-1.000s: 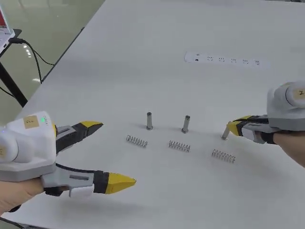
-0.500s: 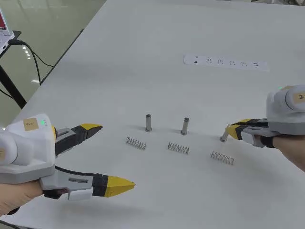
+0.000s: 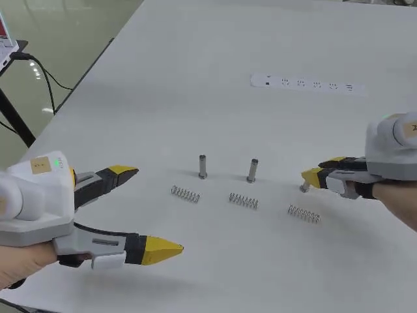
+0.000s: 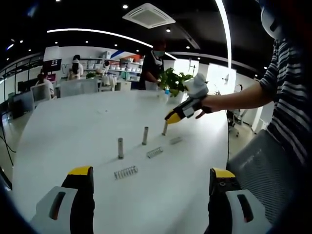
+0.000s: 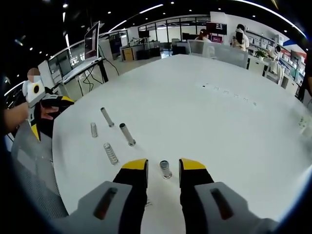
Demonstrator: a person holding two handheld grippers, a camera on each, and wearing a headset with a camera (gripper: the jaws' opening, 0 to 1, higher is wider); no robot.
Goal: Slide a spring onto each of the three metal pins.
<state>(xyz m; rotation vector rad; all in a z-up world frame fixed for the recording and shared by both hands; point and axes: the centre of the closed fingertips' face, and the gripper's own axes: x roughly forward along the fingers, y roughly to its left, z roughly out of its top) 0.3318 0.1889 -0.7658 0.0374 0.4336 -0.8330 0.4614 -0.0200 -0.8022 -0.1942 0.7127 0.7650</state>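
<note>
Three short metal pins stand upright in a row on the white table: left pin [image 3: 202, 166], middle pin [image 3: 253, 170], right pin [image 3: 304, 187]. A spring lies in front of each: left spring [image 3: 186, 193], middle spring [image 3: 244, 201], right spring [image 3: 303, 214]. My right gripper [image 3: 313, 175] is at the right pin; in the right gripper view that pin [image 5: 165, 169] stands between its yellow fingertips [image 5: 134, 165] with a gap on both sides. My left gripper [image 3: 146, 208] hovers wide open at the near left, well short of the left spring [image 4: 126, 172].
A white power strip [image 3: 303, 84] lies flat farther back on the table. The table's left edge [image 3: 98, 62] drops to the floor, where a stand with a black cable [image 3: 26, 59] is. People sit and stand at desks in the background.
My right gripper has edged left, so its tips now reach the right pin. The left gripper has stayed about where it was. Pins and springs have not moved.
</note>
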